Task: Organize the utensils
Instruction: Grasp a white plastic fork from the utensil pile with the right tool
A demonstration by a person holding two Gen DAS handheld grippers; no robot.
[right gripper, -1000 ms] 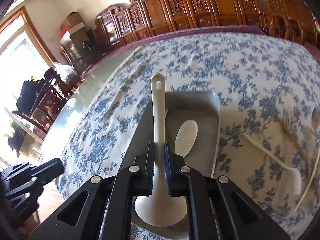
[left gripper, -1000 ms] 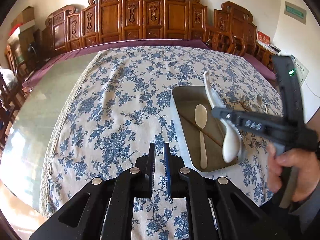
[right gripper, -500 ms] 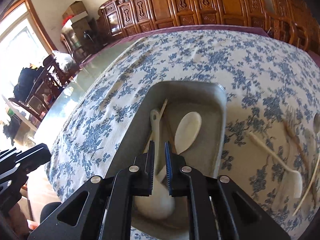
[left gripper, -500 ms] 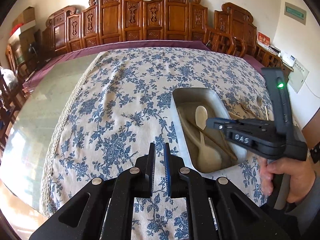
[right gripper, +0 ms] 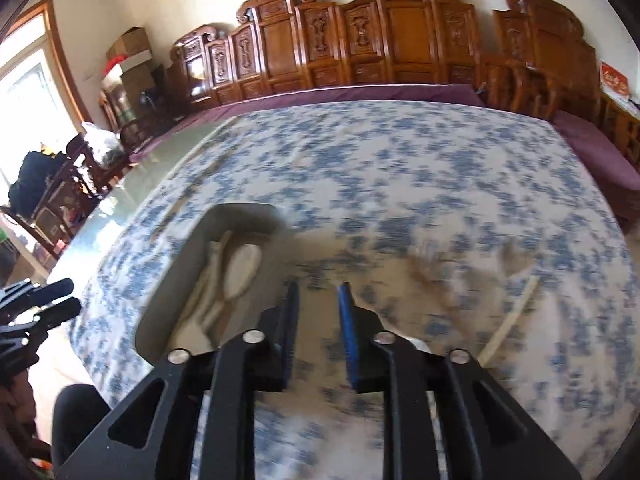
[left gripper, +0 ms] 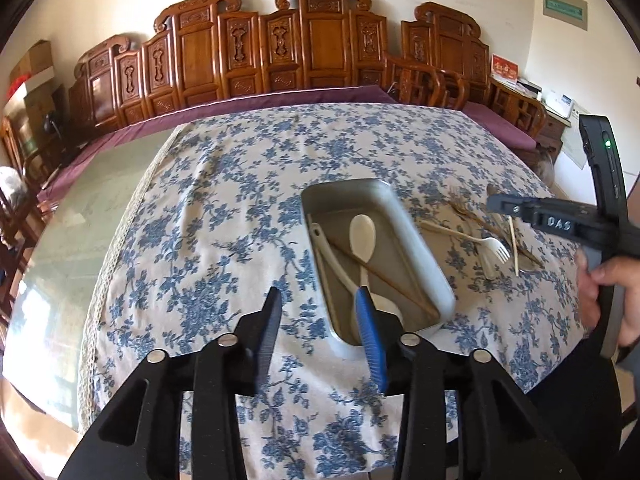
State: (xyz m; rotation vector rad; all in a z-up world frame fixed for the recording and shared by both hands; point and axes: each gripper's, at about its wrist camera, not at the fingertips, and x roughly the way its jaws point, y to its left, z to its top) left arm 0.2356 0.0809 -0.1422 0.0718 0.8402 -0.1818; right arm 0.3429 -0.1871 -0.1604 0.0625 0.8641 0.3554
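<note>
On the floral tablecloth (left gripper: pixel 224 216), near the table's front edge, a metal tray (left gripper: pixel 416 248) is seen holding what has been sorted: a white ladle (left gripper: pixel 332 264), a pale spoon (left gripper: pixel 362 236) and a chopstick (left gripper: pixel 384 280) lying across them. Just beside the tray's right rim, loose utensils are left on the cloth: a white plastic fork (left gripper: pixel 486 242), another chopstick (left gripper: pixel 514 246) and some darker pieces too tangled to be told apart.

The right gripper (right gripper: pixel 318 300) is carried off the tray towards that loose pile; its jaws have just been opening, they stand narrowly apart, and nothing is held between them. The view is smeared by motion. The left gripper (left gripper: pixel 318 300) is poised at the tray's near end, its jaws likewise just opened, moderately wide and empty.

A drop-off appears finished and the fetch of the next piece is judged to be under way. A wider opening and a flat, low approach along a thin handle will be called for, since the pieces lie crossed.
</note>
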